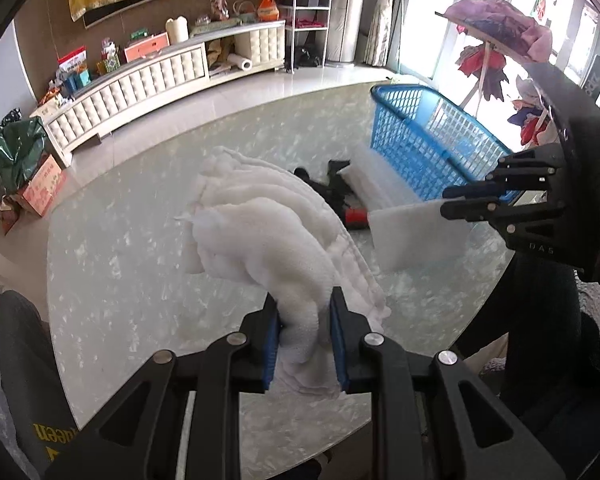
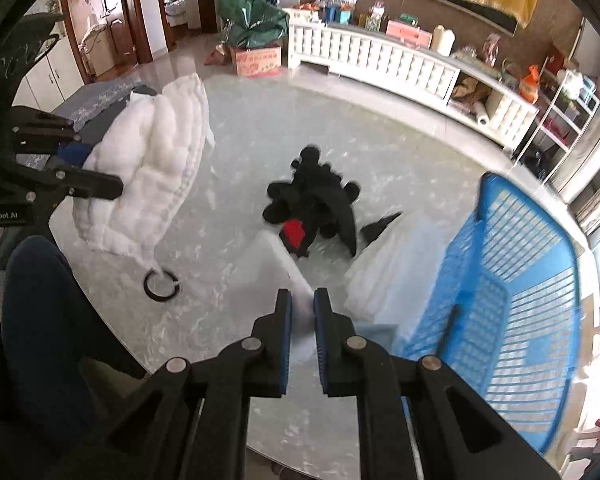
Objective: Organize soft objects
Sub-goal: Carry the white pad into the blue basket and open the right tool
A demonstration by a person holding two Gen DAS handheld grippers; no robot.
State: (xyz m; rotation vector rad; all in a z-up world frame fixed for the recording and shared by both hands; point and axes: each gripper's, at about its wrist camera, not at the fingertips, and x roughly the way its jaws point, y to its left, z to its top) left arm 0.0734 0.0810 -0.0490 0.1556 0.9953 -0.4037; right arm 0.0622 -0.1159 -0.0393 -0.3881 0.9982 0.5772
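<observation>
Blue pads of our left hand-held gripper [image 1: 305, 334] pinch the white quilted pad [image 1: 276, 240]; our right hand-held gripper [image 2: 303, 320] clamps the foam sheet [image 2: 278, 258]. We lift both clear, then swing rightward over the blue basket [image 2: 512, 308].

**Item: two handheld two-finger grippers, with the wearer's clothing**

Left gripper [image 1: 305, 336] and right gripper [image 2: 302, 328] are built alike: matte black angular linkage arms, pinned with round silver rivets, and ending in fingers faced with ribbed blue pads [image 2: 286, 336]. Triangular cut-outs are seen in the outer arms. The lettering "DAS" is moulded on the right unit's black body as seen from the left wrist camera; a white "ZenRobot.AI" label is carried on the left unit. A dark navy sleeve [image 2: 40, 320] is worn.
</observation>
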